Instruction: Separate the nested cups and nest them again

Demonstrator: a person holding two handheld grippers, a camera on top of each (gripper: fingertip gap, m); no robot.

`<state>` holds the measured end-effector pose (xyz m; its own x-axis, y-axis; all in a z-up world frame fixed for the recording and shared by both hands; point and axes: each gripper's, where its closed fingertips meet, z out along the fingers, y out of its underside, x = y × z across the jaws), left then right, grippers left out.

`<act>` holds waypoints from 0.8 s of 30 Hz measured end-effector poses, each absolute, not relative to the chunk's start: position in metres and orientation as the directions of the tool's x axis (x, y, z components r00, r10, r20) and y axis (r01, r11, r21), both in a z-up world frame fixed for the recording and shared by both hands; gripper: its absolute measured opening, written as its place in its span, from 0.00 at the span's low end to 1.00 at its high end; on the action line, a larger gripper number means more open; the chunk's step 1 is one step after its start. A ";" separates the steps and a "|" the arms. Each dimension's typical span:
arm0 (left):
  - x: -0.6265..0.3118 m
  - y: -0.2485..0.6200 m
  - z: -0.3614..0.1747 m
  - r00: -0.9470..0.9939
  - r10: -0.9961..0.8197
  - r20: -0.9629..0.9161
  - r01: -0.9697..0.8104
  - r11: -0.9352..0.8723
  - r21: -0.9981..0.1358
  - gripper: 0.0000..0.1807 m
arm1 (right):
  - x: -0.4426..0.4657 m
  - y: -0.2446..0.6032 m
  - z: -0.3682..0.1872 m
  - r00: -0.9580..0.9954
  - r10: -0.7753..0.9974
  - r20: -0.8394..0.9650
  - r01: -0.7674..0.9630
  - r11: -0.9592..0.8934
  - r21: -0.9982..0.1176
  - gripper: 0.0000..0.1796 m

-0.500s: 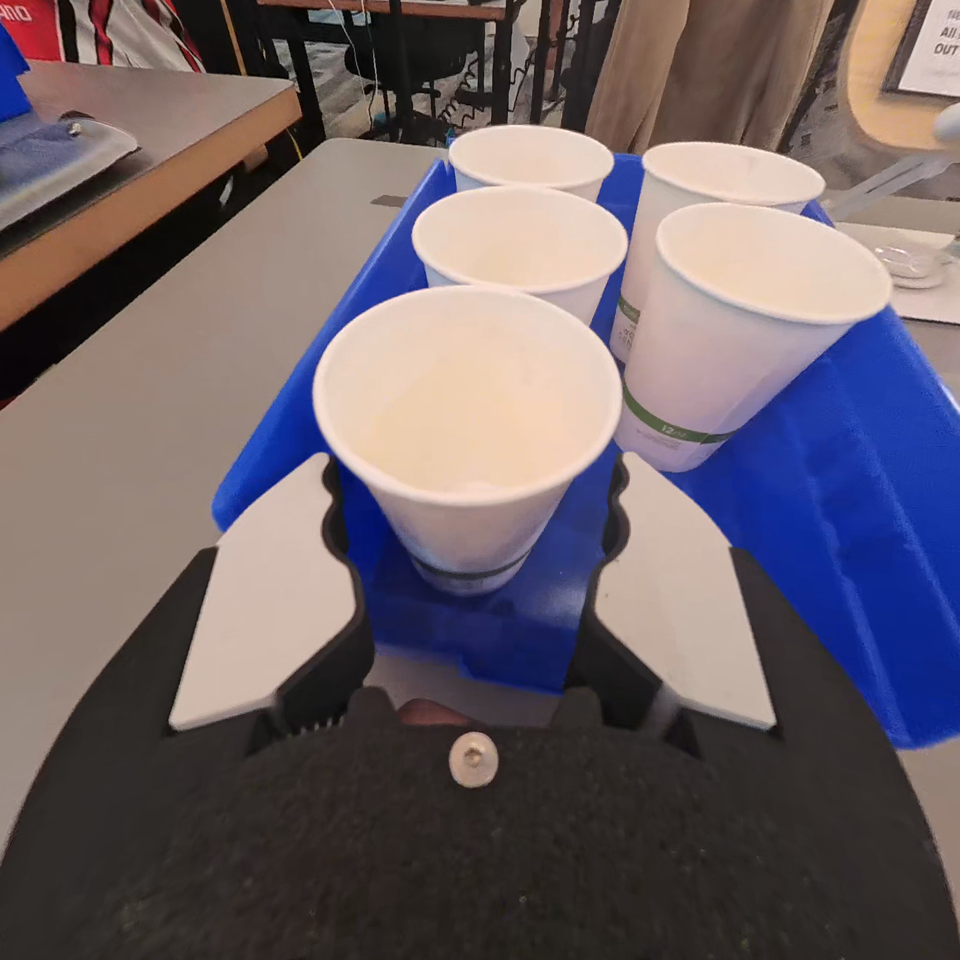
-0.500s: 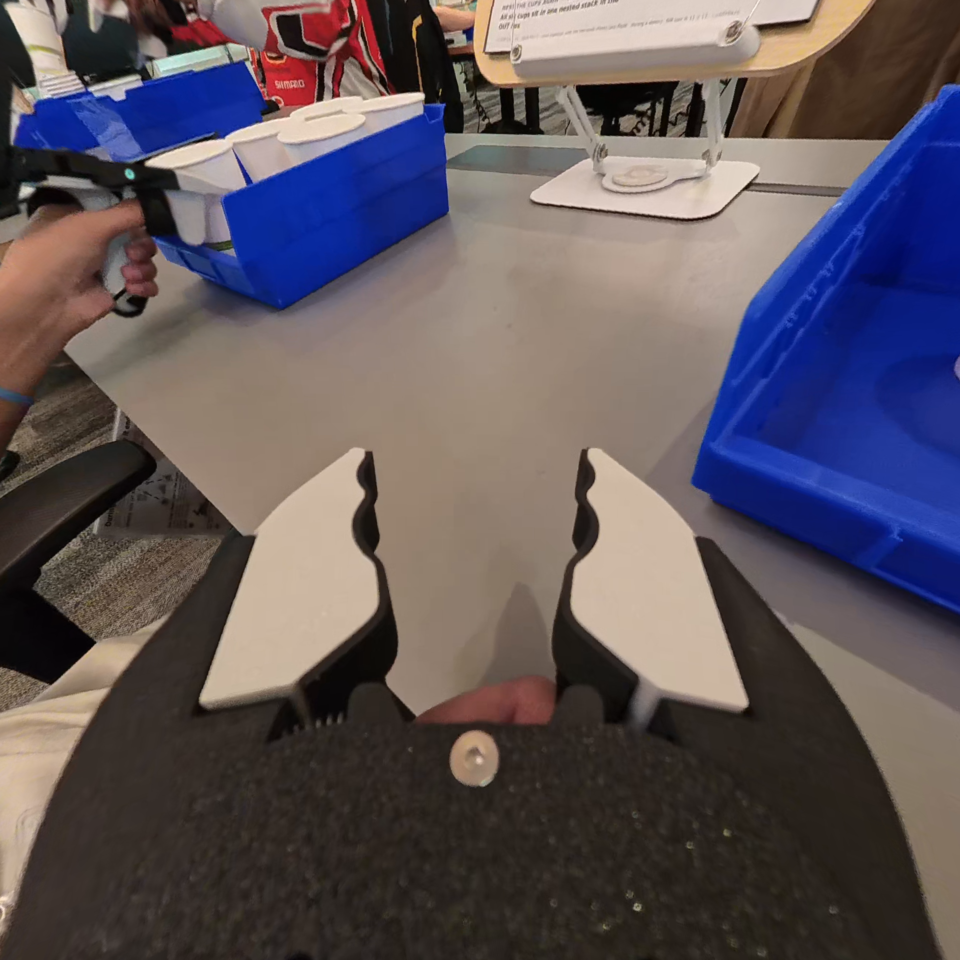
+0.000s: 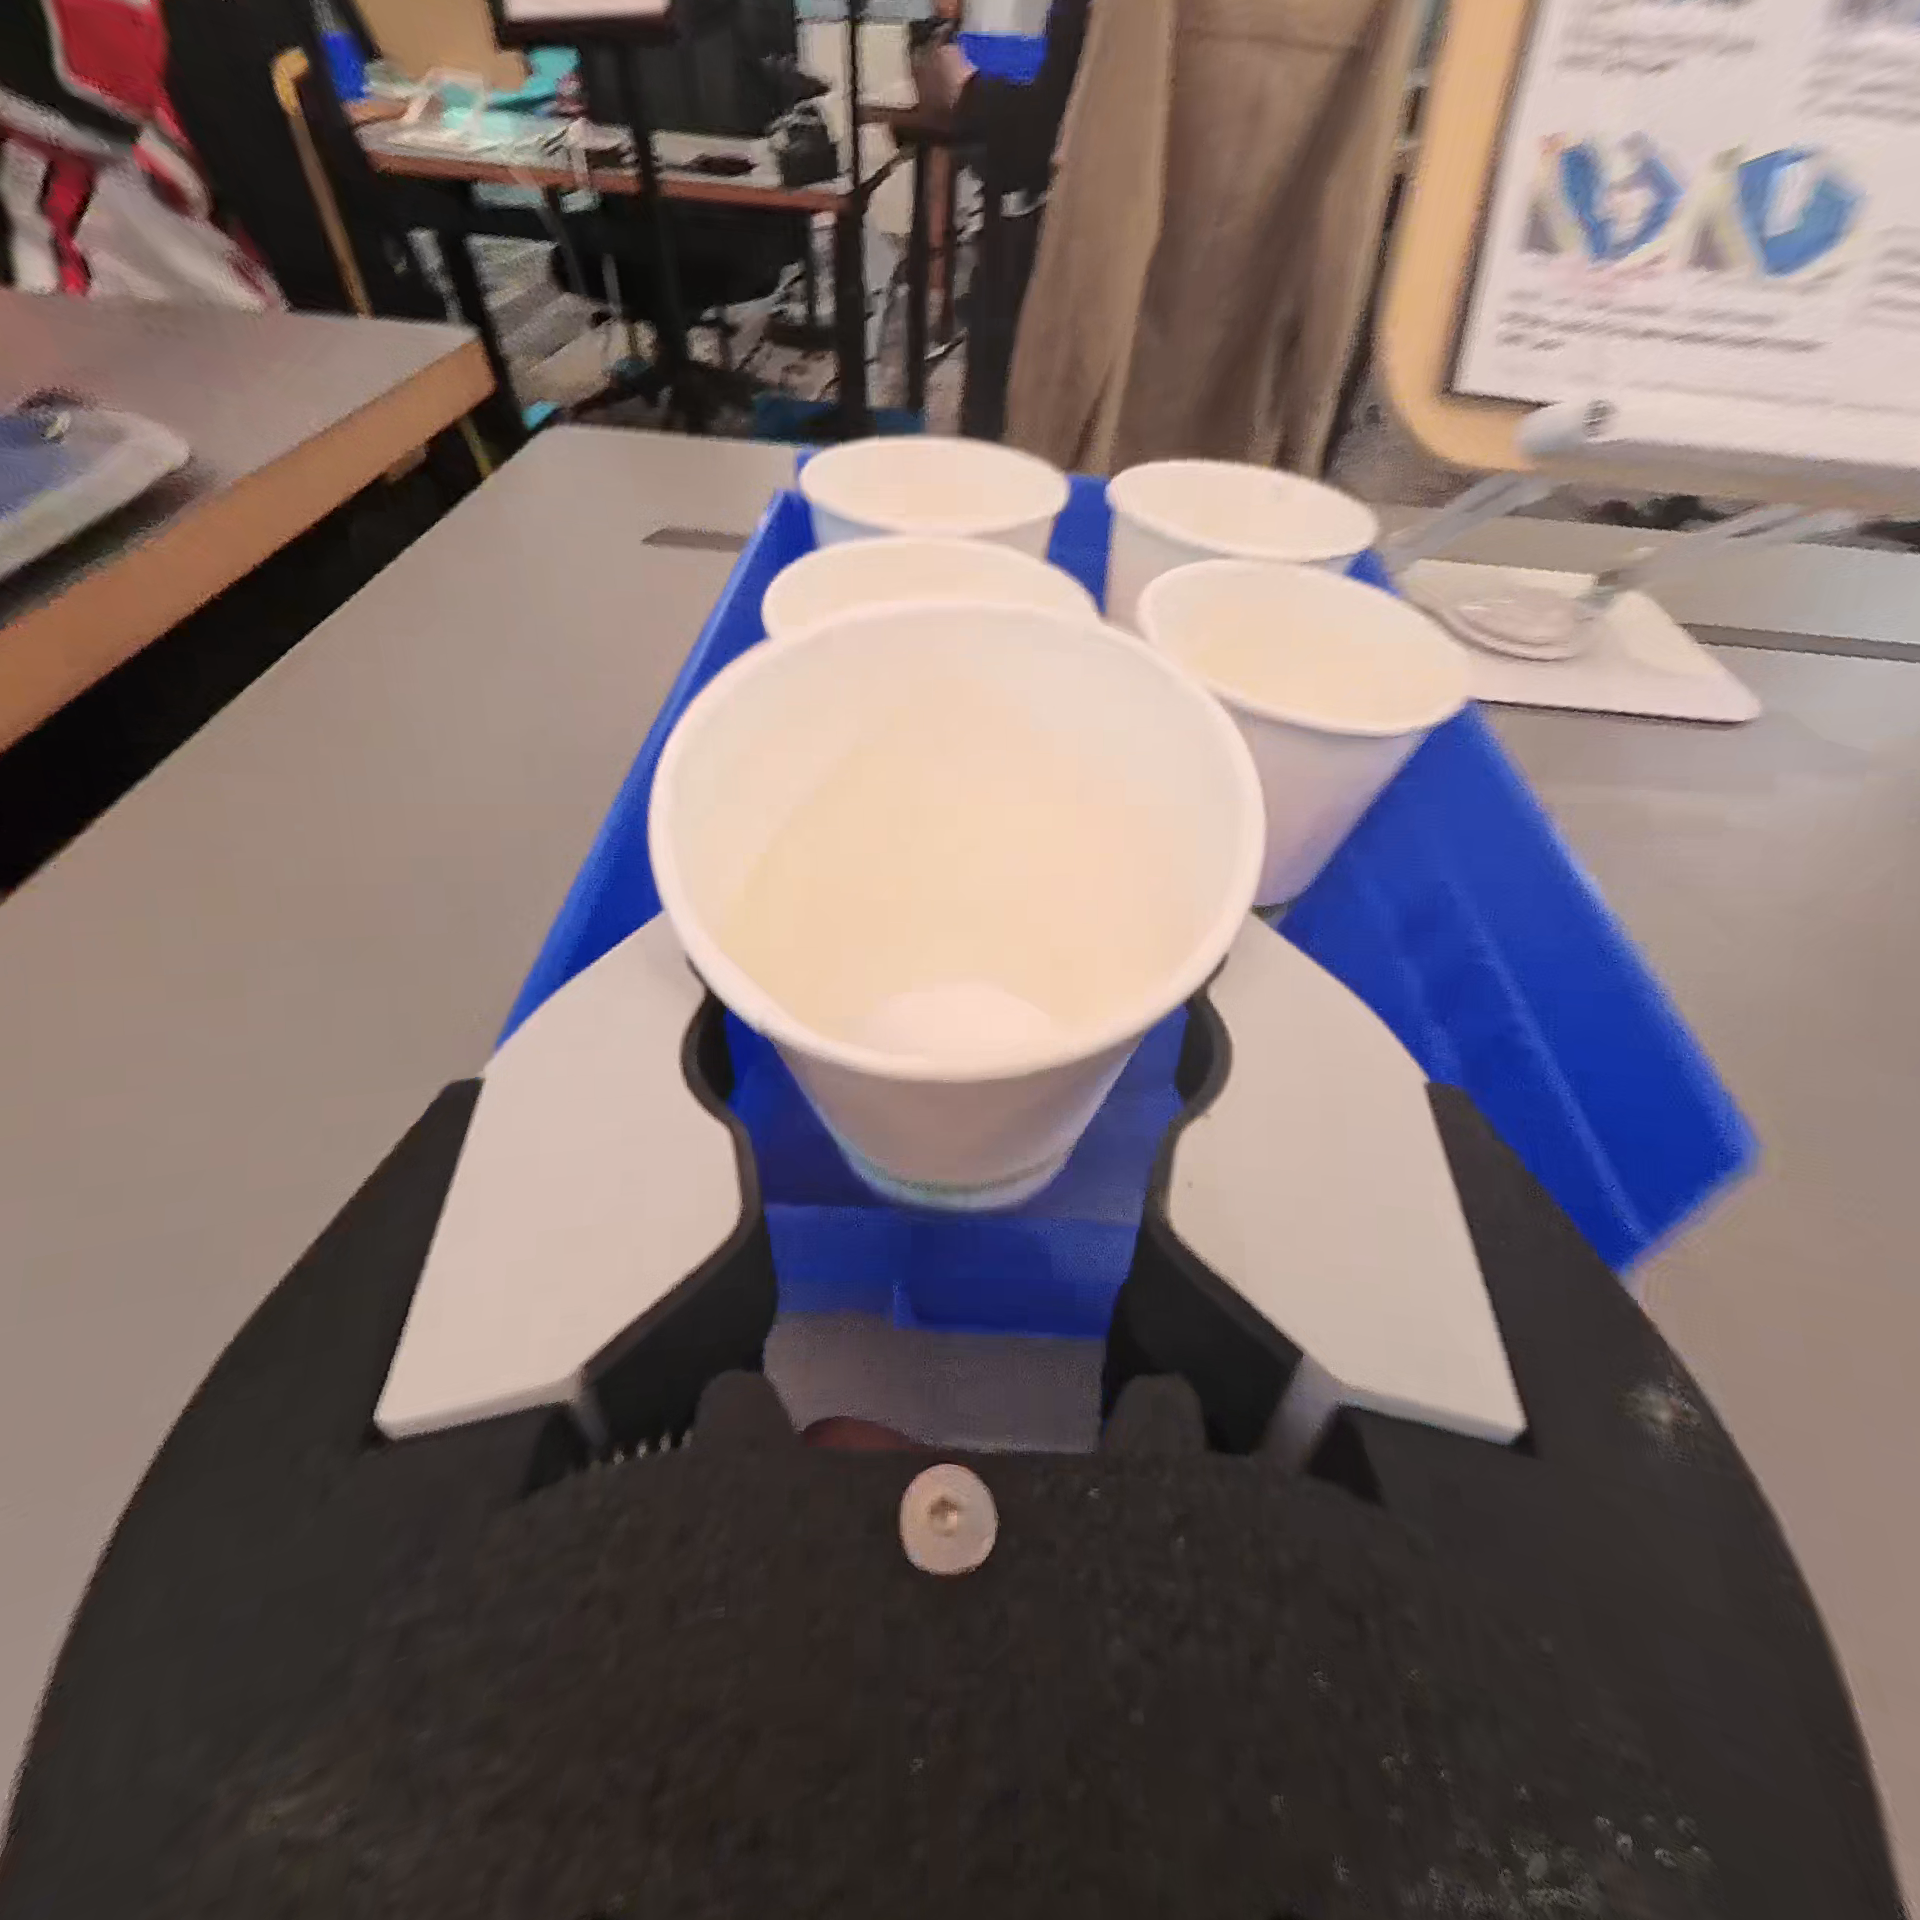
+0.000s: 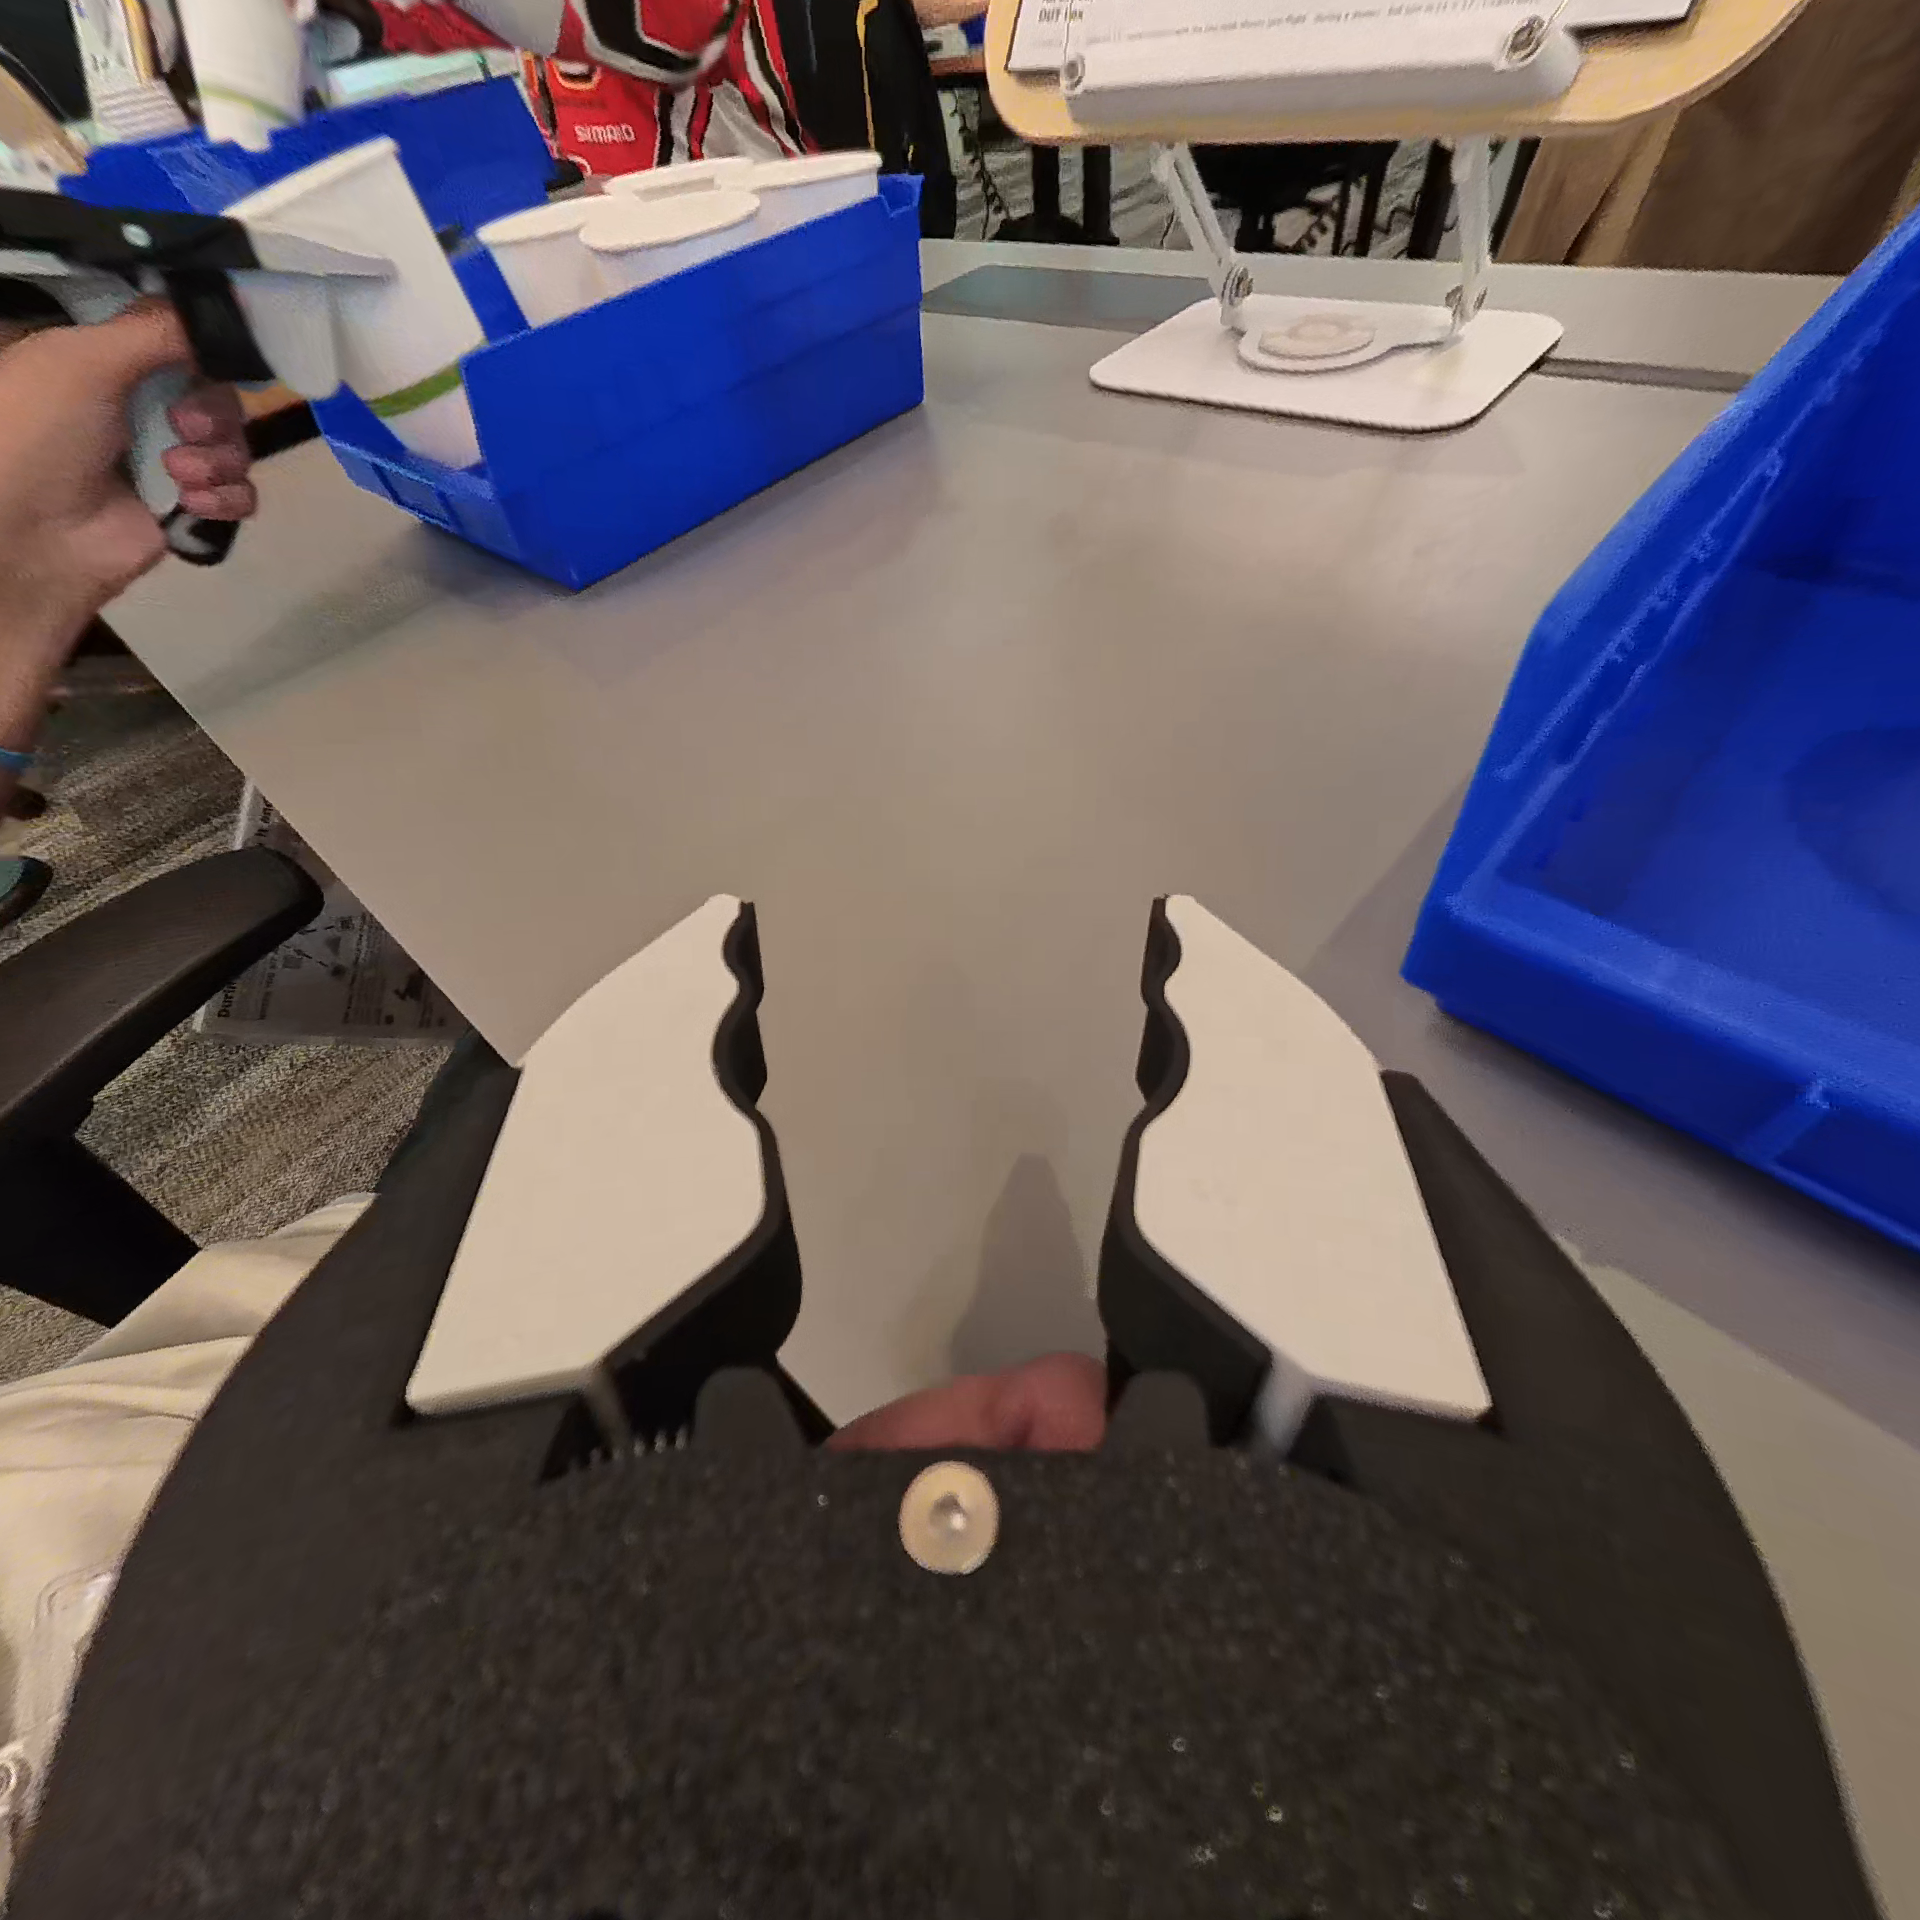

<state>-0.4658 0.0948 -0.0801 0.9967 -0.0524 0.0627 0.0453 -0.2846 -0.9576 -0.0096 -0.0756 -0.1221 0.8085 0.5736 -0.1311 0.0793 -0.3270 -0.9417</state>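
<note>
Now left tool [image 3: 951, 997] clamped on front paper cup [image 3: 951, 883], low on taper so rim stays uncrushed; cup tilted, lifted at open front of blue bin [image 3: 1475, 997]. Four more cups [image 3: 1299, 665] upright in bin, separated, so likely re-nesting phase. Right tool [image 4: 951, 997] apart, empty, hovering over grey worktop [image 4: 831, 727], second blue bin [image 4: 1662, 935] beside it. White stand [image 4: 1330, 343] at rear. Busy room, other tables behind.

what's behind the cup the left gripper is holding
Behind the held cup four more white cups stand in the blue bin. The held cup hides most of the nearest one, and the bin floor there.
</note>
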 end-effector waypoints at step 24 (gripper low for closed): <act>-0.145 -0.057 -0.021 0.058 -0.997 -0.048 -0.400 0.021 -0.916 0.47 | -0.136 -0.059 -0.014 0.214 0.976 0.037 0.241 -0.016 -0.970 0.52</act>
<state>-0.1450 -0.0569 -0.0210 0.0584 -0.9971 -0.0483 -0.3998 0.0209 -0.9163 -0.1365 -0.0585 -0.0137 0.2139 0.9762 0.0367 0.2412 -0.0164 -0.9703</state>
